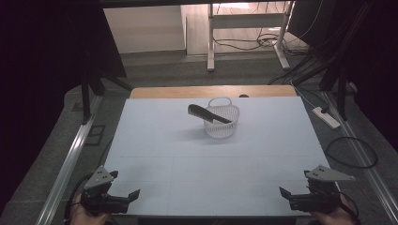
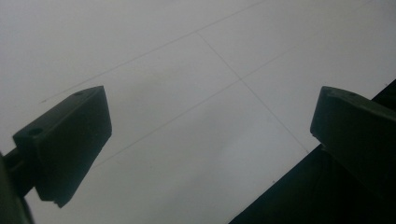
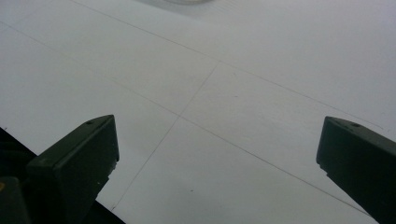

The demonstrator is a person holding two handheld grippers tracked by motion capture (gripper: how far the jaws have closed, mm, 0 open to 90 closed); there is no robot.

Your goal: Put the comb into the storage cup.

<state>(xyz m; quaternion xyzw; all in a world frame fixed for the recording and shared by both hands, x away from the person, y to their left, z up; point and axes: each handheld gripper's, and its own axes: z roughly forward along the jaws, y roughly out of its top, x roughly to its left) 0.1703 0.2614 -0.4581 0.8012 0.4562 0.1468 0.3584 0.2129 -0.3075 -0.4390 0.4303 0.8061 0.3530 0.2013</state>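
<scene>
Comb, black plastic, toothed [image 1: 209, 114], across white mesh basket [image 1: 222, 123]: light, stiff, thin; pinch your spread jaws on its overhanging spine.

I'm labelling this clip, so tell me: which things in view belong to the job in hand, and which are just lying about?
Part of the job:
- black comb, resting across the rim of the basket
- white mesh basket
- left gripper and right gripper, both open, at the near table edge

Just lying about:
- power strip on the floor
- cables under the far desk
</scene>
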